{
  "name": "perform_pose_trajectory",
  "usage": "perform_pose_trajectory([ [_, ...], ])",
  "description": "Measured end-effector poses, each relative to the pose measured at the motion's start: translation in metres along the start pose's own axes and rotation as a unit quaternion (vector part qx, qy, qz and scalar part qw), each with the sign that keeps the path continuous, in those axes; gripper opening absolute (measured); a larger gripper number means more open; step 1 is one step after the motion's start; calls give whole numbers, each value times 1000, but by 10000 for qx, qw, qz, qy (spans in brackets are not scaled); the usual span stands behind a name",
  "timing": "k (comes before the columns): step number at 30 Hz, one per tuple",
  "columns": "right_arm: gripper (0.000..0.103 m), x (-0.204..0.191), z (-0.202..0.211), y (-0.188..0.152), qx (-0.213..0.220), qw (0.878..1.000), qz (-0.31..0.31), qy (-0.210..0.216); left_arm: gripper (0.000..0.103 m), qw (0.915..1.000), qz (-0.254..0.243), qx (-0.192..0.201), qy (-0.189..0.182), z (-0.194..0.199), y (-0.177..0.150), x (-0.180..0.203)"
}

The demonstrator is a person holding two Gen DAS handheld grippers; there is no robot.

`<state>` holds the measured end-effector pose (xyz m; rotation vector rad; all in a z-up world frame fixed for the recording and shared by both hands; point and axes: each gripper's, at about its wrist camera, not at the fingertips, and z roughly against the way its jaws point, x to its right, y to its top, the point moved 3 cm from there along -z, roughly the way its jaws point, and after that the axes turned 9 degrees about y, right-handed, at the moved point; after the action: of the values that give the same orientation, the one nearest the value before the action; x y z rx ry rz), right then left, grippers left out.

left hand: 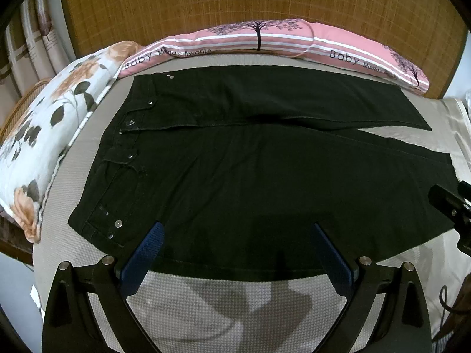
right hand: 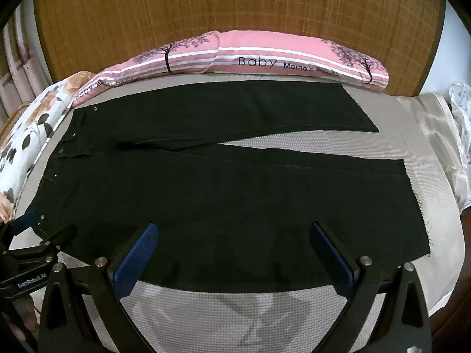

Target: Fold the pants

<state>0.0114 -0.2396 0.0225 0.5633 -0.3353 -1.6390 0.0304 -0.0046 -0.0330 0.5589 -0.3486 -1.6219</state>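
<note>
Black pants [left hand: 250, 176] lie flat on the grey mat [left hand: 235, 303], waistband to the left, both legs spread to the right with a narrow gap between them. They also show in the right wrist view [right hand: 229, 194]. My left gripper [left hand: 238, 235] is open and empty, hovering over the near edge of the near leg close to the waist. My right gripper [right hand: 235, 232] is open and empty over the near leg's edge, further toward the hem. The left gripper shows at the left edge of the right wrist view [right hand: 32, 235].
A pink striped pillow [left hand: 265, 41] lies along the far side against a woven headboard [left hand: 235, 0]. A floral pillow [left hand: 44, 135] sits at the left by the waistband. A shiny beige cloth [right hand: 435, 123] lies at the right edge of the bed.
</note>
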Motion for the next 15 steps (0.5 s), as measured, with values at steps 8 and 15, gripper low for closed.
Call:
perform_pose_trajectory([
  [8, 101, 3, -2, -1, 13, 10000, -1, 54, 98, 10000, 10, 42, 14, -1, 3, -5],
  [15, 101, 8, -9, 9, 67, 9982, -148, 576, 78, 9997, 220, -37, -19, -16, 28, -35],
])
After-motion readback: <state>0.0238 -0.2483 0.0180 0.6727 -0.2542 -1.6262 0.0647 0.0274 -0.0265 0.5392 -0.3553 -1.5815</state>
